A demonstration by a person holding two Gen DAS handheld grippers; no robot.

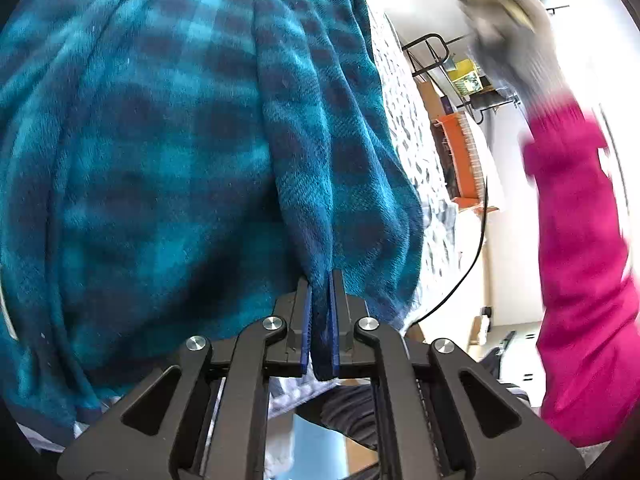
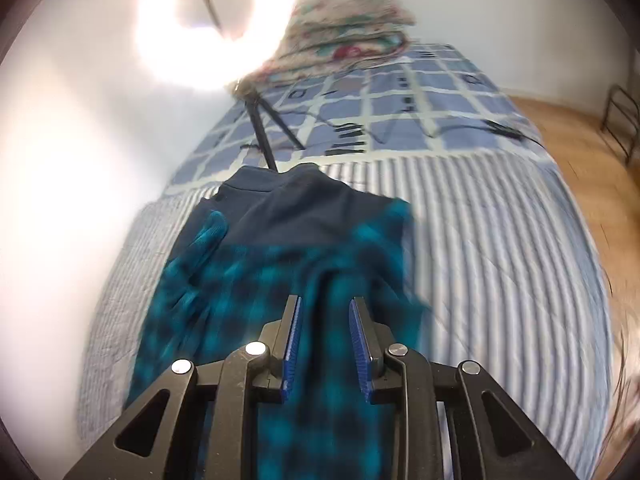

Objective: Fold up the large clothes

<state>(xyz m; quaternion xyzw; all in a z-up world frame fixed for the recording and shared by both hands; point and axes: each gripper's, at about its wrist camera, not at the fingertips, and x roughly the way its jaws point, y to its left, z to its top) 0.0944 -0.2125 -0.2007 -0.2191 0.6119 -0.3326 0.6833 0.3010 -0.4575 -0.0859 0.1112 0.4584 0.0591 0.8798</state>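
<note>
no text, label, brand or number can be read in either view. the pink sleeve (image 1: 580, 264) at the right of the left wrist view carries a few small white marks, too blurred to tell as letters. the checked blue bedcover (image 2: 400, 96) at the far end of the bed in the right wrist view has small dark marks inside some of its squares, smeared by motion and too small to read.
</note>
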